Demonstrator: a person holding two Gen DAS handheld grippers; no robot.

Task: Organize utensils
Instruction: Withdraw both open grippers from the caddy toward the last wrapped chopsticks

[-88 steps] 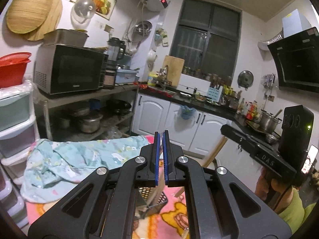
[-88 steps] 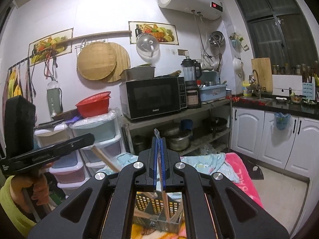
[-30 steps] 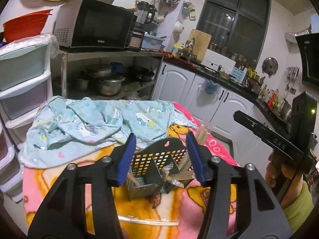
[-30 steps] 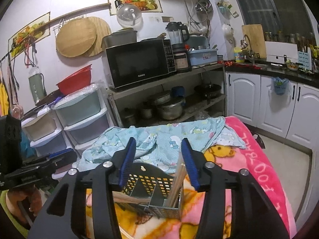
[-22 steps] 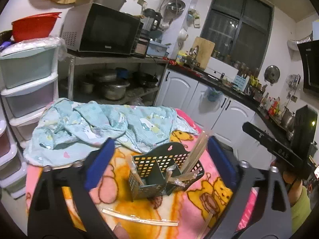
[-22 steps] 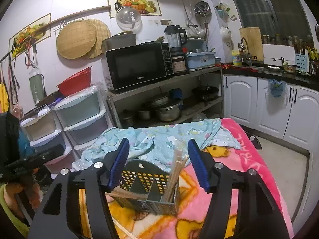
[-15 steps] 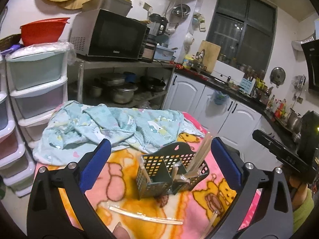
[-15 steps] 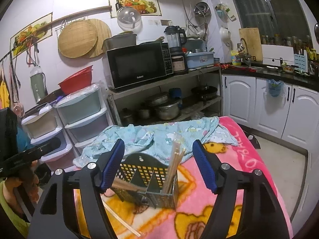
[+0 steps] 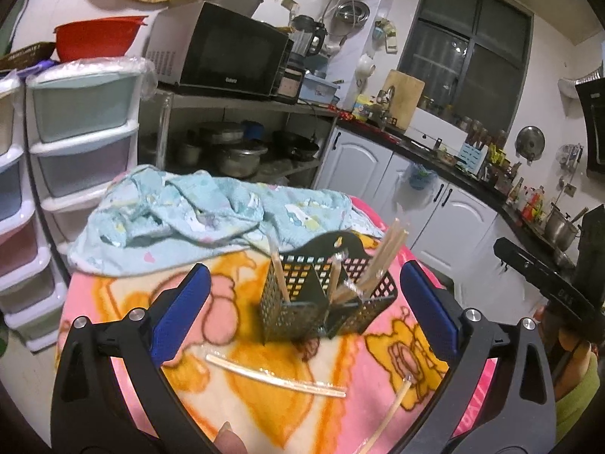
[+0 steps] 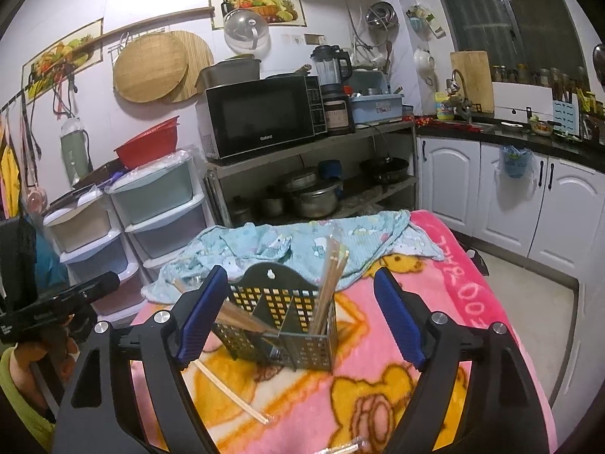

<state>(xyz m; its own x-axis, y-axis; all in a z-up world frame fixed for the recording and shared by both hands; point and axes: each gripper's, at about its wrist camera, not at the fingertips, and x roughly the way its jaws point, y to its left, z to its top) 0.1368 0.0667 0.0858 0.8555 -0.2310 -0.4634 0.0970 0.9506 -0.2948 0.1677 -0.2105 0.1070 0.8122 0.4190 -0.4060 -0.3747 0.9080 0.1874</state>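
A dark mesh utensil basket (image 9: 329, 299) (image 10: 280, 317) stands on the pink blanket. Wooden chopsticks (image 9: 382, 257) (image 10: 329, 272) stick up from its compartments. A plastic-wrapped pair of chopsticks (image 9: 276, 374) lies on the blanket in front of it, with a loose one (image 9: 389, 412) (image 10: 230, 393) nearby. My left gripper (image 9: 304, 314) is open wide just short of the basket, nothing between its pads. My right gripper (image 10: 300, 314) is open on the other side, its jaws still opening, and its pads touch nothing. Each gripper shows in the other's view: right gripper (image 9: 544, 283), left gripper (image 10: 56, 302).
A crumpled light-blue cloth (image 9: 196, 212) (image 10: 302, 246) lies behind the basket. Plastic drawer units (image 9: 75, 143), a shelf with a microwave (image 10: 261, 117) and pots, and white cabinets (image 10: 510, 196) ring the table. The blanket's right edge (image 10: 487, 295) drops off to the floor.
Both grippers went from shut to wide open and drew back from the basket. The chopsticks the right gripper held now stand in the basket.
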